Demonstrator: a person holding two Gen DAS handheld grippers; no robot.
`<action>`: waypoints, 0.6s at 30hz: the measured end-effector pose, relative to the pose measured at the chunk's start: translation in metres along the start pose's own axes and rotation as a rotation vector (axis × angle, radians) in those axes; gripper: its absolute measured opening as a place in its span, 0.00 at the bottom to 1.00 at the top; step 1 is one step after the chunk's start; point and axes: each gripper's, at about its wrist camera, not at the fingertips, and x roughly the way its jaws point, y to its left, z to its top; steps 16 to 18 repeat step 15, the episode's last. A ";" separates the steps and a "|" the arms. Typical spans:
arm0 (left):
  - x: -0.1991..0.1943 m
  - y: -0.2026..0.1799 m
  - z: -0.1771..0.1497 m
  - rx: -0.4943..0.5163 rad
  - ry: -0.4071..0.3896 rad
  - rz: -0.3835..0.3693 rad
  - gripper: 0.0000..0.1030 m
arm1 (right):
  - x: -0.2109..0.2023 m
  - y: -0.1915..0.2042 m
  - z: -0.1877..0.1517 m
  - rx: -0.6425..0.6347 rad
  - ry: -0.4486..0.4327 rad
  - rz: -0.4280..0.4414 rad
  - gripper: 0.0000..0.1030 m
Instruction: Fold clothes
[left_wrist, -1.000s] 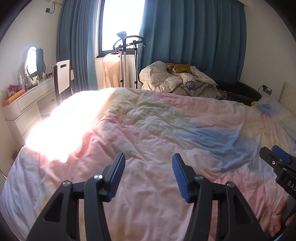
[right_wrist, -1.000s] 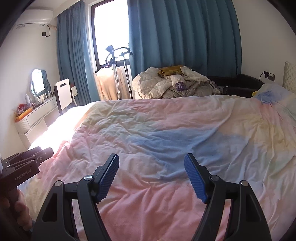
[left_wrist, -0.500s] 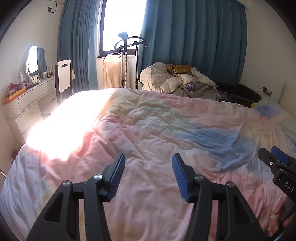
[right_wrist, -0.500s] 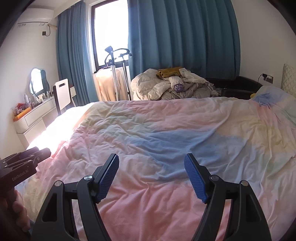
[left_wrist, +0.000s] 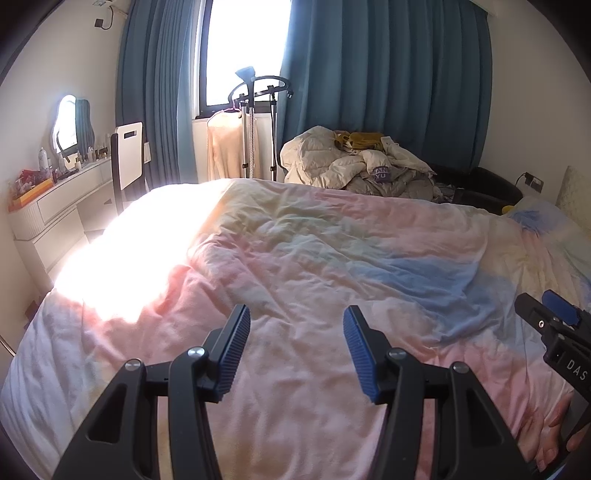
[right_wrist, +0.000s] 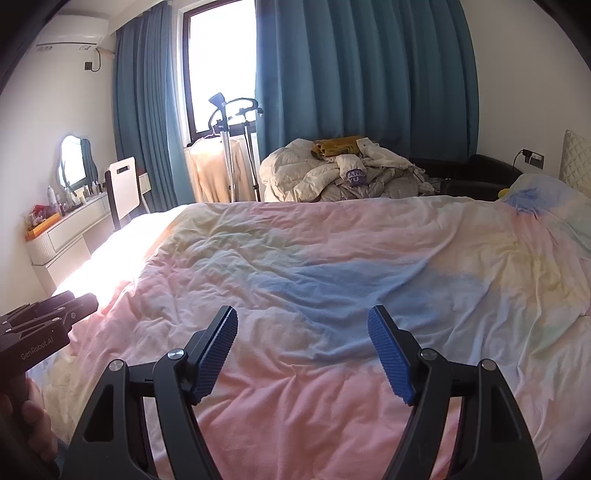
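Left claw (left_wrist: 294, 345) spread, nothing between the pads; right claw (right_wrist: 302, 350) spread wider, also empty. Both hang over the pastel quilt (left_wrist: 314, 266), same as a second ago: nothing has changed, so folding hasn't begun. The clothes (left_wrist: 354, 166) lie heaped well ahead of both claws, beyond the bed's far edge, untouched.

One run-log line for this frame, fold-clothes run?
phase: pre-grasp | left gripper: open, empty, over duvet | right gripper: open, empty | clothes pile: untouched, beyond bed's far side
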 end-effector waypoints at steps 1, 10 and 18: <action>0.000 -0.001 0.000 0.002 0.003 0.000 0.53 | 0.000 0.000 0.000 0.000 0.001 -0.001 0.72; 0.004 -0.003 -0.004 0.007 0.022 0.005 0.53 | 0.002 -0.002 0.000 0.011 0.014 0.005 0.72; 0.005 -0.003 -0.004 0.007 0.024 0.004 0.53 | 0.002 -0.002 0.000 0.011 0.013 0.005 0.72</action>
